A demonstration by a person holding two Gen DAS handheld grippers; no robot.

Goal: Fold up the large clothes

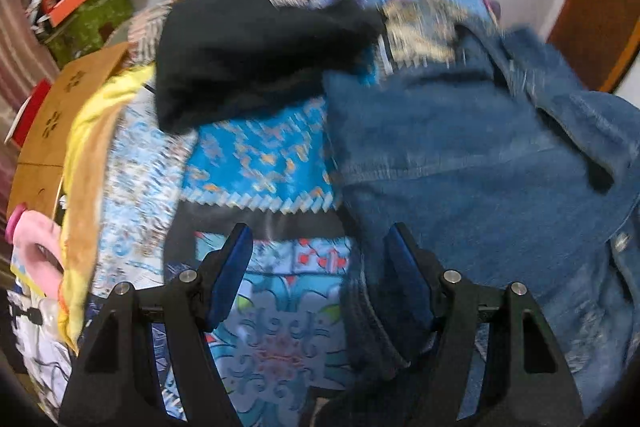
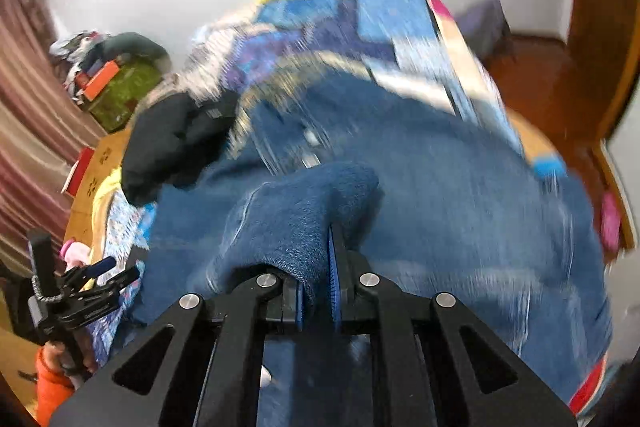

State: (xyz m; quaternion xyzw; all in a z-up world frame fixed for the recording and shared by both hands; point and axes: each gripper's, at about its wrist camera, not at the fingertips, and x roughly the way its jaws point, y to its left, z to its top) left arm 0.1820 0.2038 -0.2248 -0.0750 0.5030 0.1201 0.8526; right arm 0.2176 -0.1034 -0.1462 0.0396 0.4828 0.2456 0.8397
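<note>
A blue denim jacket point(image 1: 480, 155) lies spread on the patterned blue bedspread point(image 1: 260, 155), on the right side of the left wrist view. My left gripper point(image 1: 320, 239) is open and empty, hovering over the bedspread at the jacket's left edge. My right gripper point(image 2: 318, 259) is shut on a bunched fold of the denim jacket point(image 2: 420, 187), which is lifted over its fingers. The left gripper also shows in the right wrist view point(image 2: 116, 269), low at the left. Both views are motion-blurred.
A black garment point(image 1: 248, 55) lies on the bedspread beyond the jacket. A yellow cloth point(image 1: 92, 131) and a cardboard box point(image 1: 60, 115) sit at the left. A green cluttered pile point(image 1: 88, 19) stands by the wall. A wooden door point(image 1: 592, 19) is at the right.
</note>
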